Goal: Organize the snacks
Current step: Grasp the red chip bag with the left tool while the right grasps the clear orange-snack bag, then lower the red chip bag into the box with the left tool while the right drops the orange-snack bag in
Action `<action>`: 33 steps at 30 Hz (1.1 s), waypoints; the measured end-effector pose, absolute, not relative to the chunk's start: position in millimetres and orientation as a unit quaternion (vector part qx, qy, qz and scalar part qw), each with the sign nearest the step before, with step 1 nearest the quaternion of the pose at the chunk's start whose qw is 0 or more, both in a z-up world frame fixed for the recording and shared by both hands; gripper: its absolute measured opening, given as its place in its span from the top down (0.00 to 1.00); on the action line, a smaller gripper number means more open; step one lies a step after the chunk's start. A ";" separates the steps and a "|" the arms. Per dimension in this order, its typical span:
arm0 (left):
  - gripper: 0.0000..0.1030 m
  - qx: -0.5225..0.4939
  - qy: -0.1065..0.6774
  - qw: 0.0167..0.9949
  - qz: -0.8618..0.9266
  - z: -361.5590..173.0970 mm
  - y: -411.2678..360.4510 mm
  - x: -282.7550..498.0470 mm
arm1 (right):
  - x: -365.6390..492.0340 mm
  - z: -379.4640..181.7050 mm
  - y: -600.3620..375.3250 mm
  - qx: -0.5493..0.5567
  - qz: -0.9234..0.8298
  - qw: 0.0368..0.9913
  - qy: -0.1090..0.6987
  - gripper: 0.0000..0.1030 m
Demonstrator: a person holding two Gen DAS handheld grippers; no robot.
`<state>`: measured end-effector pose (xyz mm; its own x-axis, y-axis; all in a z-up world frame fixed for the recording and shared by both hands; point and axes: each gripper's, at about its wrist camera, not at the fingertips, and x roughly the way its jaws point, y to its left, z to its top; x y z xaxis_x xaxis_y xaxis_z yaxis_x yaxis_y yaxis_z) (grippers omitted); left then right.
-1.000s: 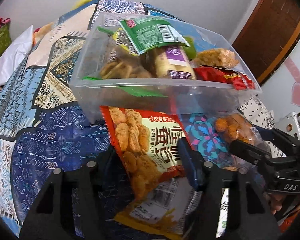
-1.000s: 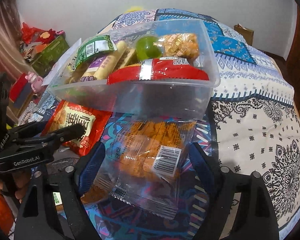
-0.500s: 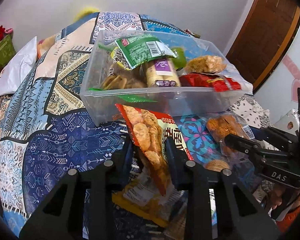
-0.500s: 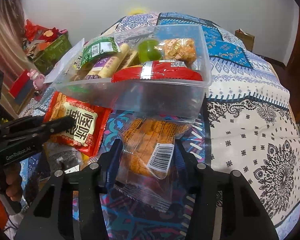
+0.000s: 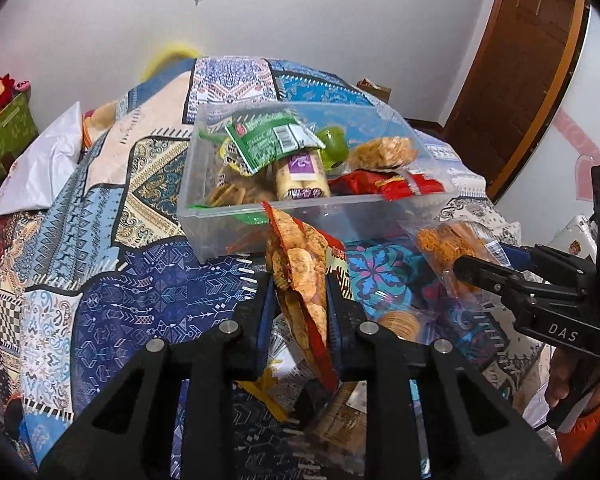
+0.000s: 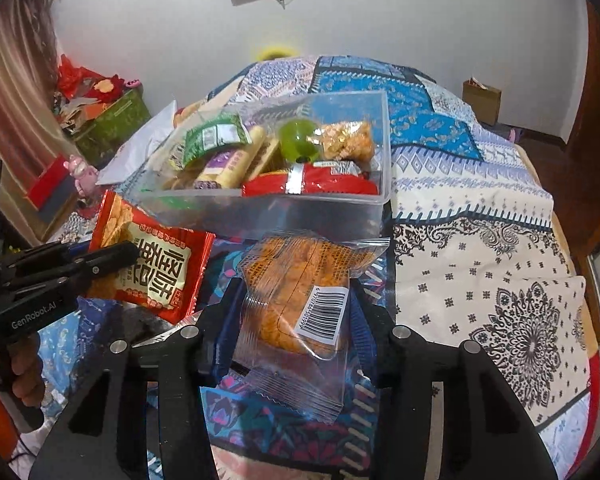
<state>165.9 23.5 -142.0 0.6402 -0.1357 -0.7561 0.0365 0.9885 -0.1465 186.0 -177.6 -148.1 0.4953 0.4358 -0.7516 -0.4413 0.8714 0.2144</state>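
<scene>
Both grippers grasp snacks: left gripper (image 5: 300, 300) the red packet (image 5: 300, 268), right gripper (image 6: 296, 304) the clear packet (image 6: 300, 292); next, carry them over the far bin (image 6: 260, 216).

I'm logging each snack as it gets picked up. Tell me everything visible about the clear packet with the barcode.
The clear packet is a transparent, crinkly plastic wrapper with sealed, serrated ends, holding orange-brown fried pieces. A white barcode label sits on its right side. It is lifted, tilted, pinched at both sides by the right hand-held gripper, just short of the clear plastic bin of snacks.
</scene>
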 end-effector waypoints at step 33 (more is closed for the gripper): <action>0.79 -0.055 0.328 0.943 -0.027 -58.8 34.5 204.3 | 220.5 -97.6 -158.7 0.006 0.265 0.896 0.357 0.55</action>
<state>204.3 34.5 -58.8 0.7839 -0.0862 -0.6148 0.0141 0.9925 -0.1212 220.5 -158.7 -97.6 0.6041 0.4788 -0.6370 -0.4700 0.8596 0.2004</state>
